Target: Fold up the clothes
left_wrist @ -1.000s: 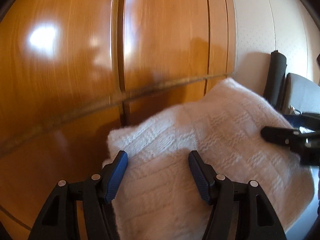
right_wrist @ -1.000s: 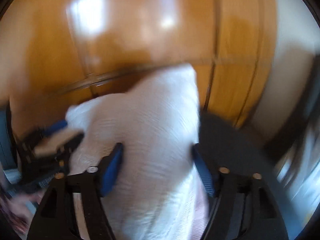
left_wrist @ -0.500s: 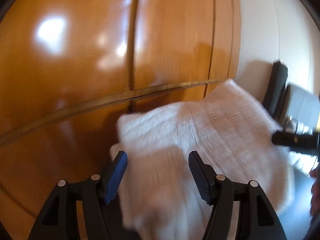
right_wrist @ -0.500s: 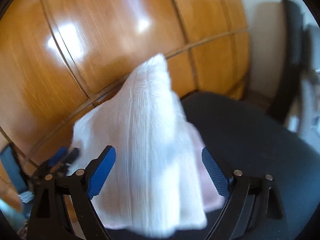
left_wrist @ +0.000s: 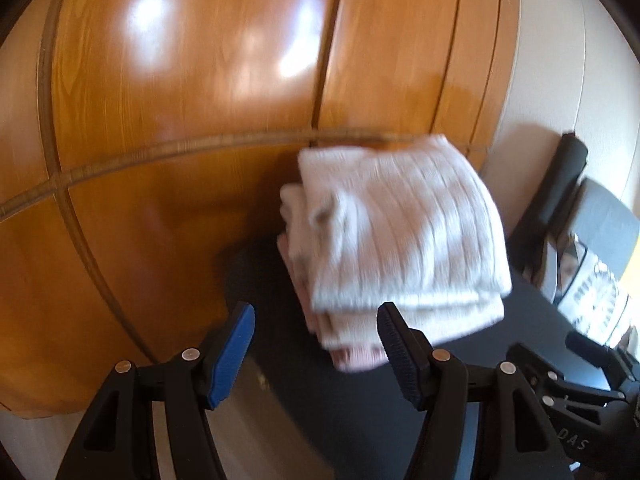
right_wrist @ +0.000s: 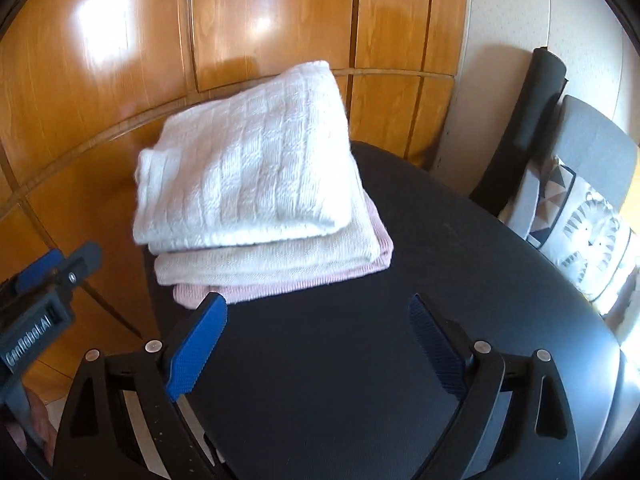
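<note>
Folded white knit point(right_wrist: 248, 164): tops a cream-and-pink stack at the black seat's point(right_wrist: 460, 280) far-left edge, ribs running toward the wooden wardrobe point(right_wrist: 260, 20). Near seat bare. Right gripper point(right_wrist: 320, 344) opening, empty (left gripper point(left_wrist: 316, 352) likewise agape, empty).

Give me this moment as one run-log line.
stack: white knit on cream and pink folds, on dark seat | left hand-held gripper: open, empty | right hand-held gripper: opening, empty

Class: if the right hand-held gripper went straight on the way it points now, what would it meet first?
Probably the dark seat: the right hand-held gripper, jaws opening and empty, points down at bare seat. The folded stack lies ahead to the left, though depth is unclear.
</note>
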Action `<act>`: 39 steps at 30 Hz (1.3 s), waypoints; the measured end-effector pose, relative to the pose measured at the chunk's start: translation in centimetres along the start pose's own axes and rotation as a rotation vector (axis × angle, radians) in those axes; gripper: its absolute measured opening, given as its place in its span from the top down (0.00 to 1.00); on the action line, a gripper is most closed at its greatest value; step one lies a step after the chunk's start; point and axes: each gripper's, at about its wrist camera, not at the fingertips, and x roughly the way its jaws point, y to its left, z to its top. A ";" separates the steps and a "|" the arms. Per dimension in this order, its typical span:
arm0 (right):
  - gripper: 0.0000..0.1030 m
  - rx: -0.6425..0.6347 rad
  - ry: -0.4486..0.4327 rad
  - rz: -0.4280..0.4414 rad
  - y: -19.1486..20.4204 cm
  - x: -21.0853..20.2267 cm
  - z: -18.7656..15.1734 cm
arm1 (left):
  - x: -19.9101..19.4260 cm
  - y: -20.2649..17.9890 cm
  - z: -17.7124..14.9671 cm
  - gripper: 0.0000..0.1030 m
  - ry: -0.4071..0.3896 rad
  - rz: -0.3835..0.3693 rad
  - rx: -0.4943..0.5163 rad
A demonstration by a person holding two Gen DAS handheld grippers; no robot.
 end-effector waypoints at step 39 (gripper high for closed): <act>0.08 -0.012 0.018 0.051 2.3 -0.8 -1.6 | -2.3 -1.8 -1.3 0.36 0.060 0.066 0.038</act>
